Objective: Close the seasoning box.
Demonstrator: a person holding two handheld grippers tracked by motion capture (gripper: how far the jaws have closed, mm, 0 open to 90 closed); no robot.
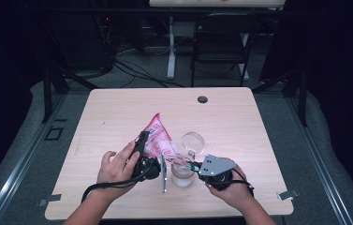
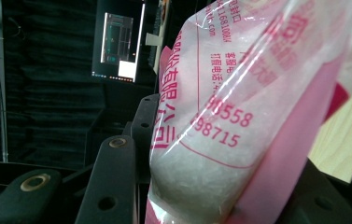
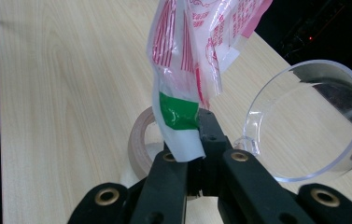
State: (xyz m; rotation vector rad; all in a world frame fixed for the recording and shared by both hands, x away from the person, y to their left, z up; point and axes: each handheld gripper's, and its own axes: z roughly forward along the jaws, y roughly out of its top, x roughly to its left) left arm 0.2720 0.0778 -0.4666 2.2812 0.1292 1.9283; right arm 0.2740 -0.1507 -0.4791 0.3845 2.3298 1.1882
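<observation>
The left gripper point(image 1: 142, 143) clamps the pink printed bag point(image 1: 158, 138) of white granules. The right gripper point(image 3: 197, 154) pinches the bag's lower corner above a tape roll point(image 3: 138, 142), with a clear cup point(image 3: 311, 119) just to the right.

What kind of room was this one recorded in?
Probably a lab or recording studio, not a home: the lone table is ringed by dark curtains, with loose cables on the floor behind it, a folding chair, and a lit monitor.
</observation>
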